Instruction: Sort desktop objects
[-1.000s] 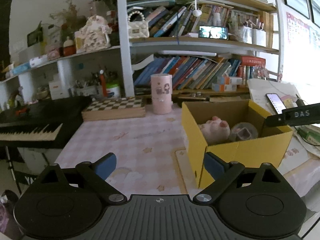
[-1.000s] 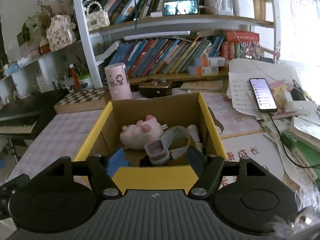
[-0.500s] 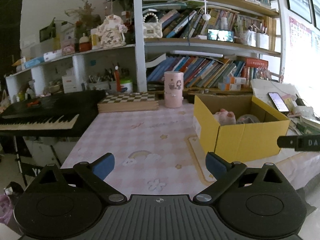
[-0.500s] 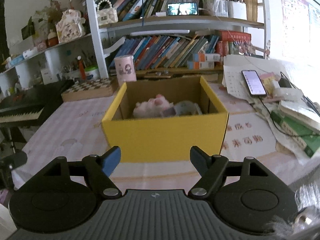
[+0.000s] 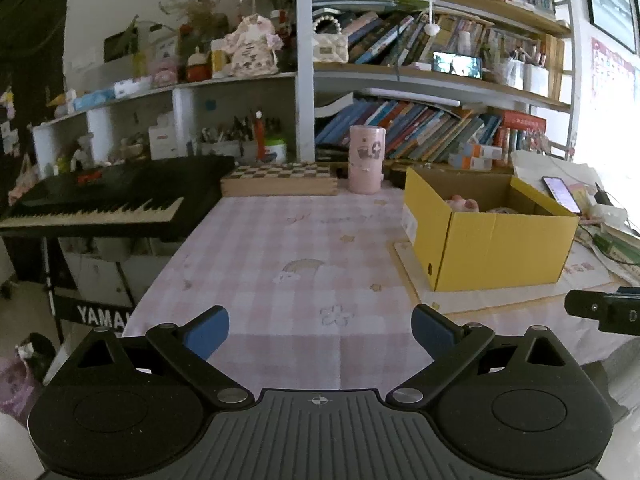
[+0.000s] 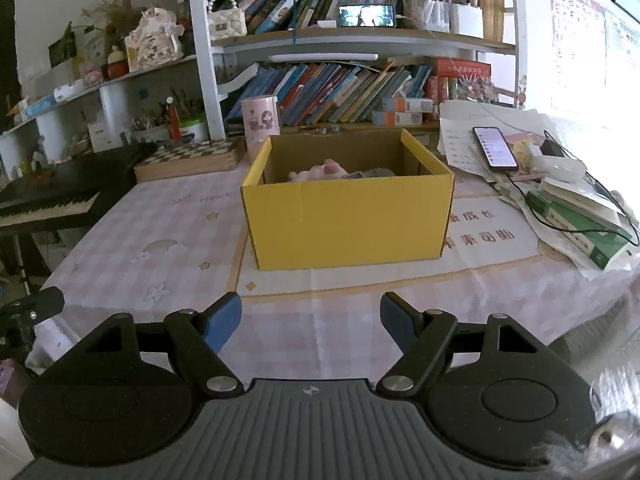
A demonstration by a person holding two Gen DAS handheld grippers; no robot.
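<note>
A yellow cardboard box (image 6: pixel 348 220) stands on the pink checked tablecloth (image 6: pixel 160 224); over its rim I see the top of a pink plush toy (image 6: pixel 320 170) and something grey beside it. In the left wrist view the same box (image 5: pixel 492 244) sits to the right, with the plush (image 5: pixel 460 203) just showing. My right gripper (image 6: pixel 310 318) hangs open and empty over the table's near edge, well short of the box. My left gripper (image 5: pixel 320 328) is also open and empty, over the near left part of the table. The right gripper's tip (image 5: pixel 604 310) shows at the right edge of the left view.
A pink cylinder cup (image 6: pixel 260 124) and a chequered wooden board (image 6: pixel 192 156) stand at the back. A black keyboard (image 5: pixel 104 204) lies left of the table. A phone (image 6: pixel 494 148), papers and green books (image 6: pixel 580 228) crowd the right side. Bookshelves (image 6: pixel 352 88) rise behind.
Both grippers pulled back from the box toward the table's near edge. The right gripper, earlier over the box with a grey object between its fingers, is now empty; that object lies in the box.
</note>
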